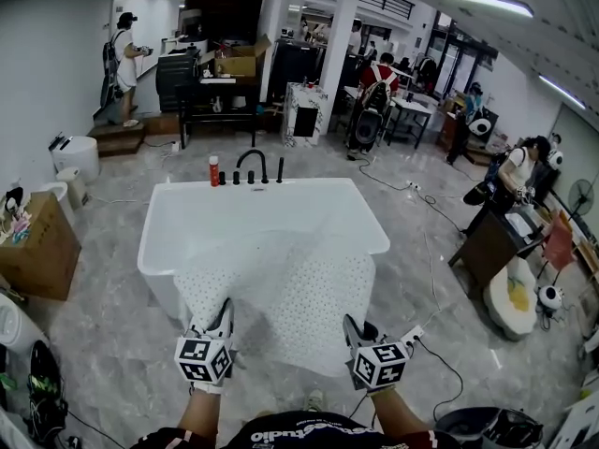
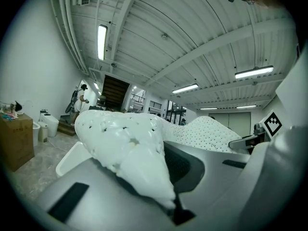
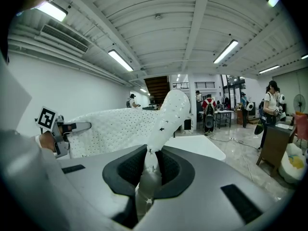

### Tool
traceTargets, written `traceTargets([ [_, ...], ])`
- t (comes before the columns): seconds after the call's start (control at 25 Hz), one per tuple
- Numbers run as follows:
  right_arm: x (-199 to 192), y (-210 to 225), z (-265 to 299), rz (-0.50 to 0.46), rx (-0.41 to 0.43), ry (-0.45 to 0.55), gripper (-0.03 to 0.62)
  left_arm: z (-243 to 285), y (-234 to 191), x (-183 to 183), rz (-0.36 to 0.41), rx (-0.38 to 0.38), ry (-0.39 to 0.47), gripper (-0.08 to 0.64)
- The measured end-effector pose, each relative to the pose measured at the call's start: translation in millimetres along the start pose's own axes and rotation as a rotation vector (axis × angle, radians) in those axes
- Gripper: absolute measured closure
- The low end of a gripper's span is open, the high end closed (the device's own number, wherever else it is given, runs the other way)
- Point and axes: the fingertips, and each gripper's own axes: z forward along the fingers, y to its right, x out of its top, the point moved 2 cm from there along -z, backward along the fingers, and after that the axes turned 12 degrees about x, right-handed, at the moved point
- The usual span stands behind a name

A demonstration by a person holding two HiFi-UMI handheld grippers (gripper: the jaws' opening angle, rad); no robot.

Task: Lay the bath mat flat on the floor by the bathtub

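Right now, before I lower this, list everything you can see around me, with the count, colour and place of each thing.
bath mat: one, white with small holes, draped over the bathtub's near rim
bathtub: one, white, middle of the floor
tap: one, black, on the tub's far rim
bottle: one, red, on the far rim left of the tap
box: one, brown, on the floor at far left
toilet: one, white, left, beyond the box
people: at least three, in the background
cables: several, dark, on the floor at right
floor: grey, glossy
left gripper: one, shut on the mat's near left edge
right gripper: one, shut on the mat's near right edge
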Motion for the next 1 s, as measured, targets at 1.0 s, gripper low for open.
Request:
traceTargets([
  [1.0, 15.9, 133.2, 64.8, 0.023, 0.122, 0.017, 0.543, 87.4, 39.4, -0.3, 0.022, 0.135, -0.001, 0.532],
])
